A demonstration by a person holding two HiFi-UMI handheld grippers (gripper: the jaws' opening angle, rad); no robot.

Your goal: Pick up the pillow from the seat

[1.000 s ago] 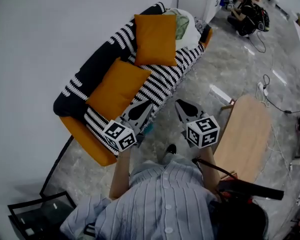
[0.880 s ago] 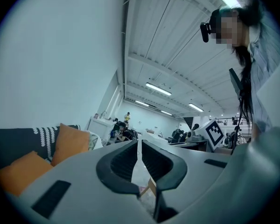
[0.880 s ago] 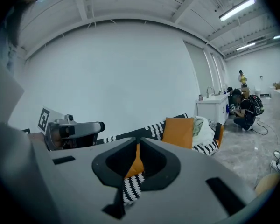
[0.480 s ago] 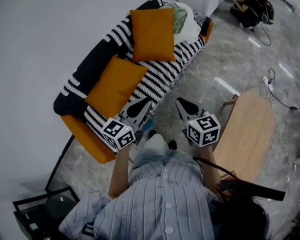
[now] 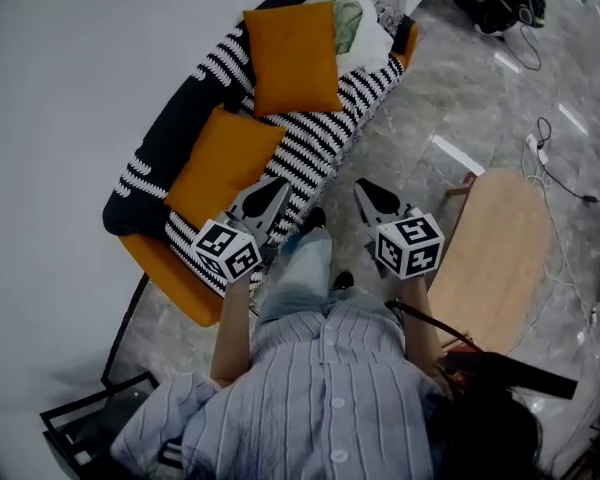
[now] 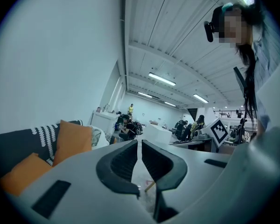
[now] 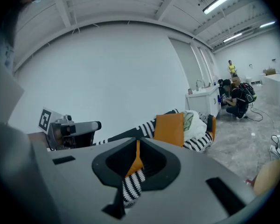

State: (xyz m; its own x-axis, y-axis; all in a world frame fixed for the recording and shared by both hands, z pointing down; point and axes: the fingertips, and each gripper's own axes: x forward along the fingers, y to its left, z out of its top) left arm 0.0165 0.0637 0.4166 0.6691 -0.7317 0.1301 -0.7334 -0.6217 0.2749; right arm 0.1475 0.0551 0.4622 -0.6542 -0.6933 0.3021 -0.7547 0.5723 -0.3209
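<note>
Pillow (image 5: 225, 163) lies on the striped sofa seat (image 5: 320, 153) while my left hand-held gripper (image 5: 271, 189) and right hand-held gripper (image 5: 367, 191) hover nearby, both closed on nothing.

Your head camera looks steeply down from above you, over your striped shirt (image 5: 330, 388), the left gripper (image 5: 270, 190) and the right gripper (image 5: 372, 193), with the sofa (image 5: 320, 148) just ahead at upper left. The left gripper view sits low behind its own jaws and faces along the sofa toward the far end of the hall. The right gripper view sits just as low and faces the sofa and the white wall (image 7: 107, 69) behind it. All three views share the sofa and its upright orange pillow (image 5: 295, 58)
</note>
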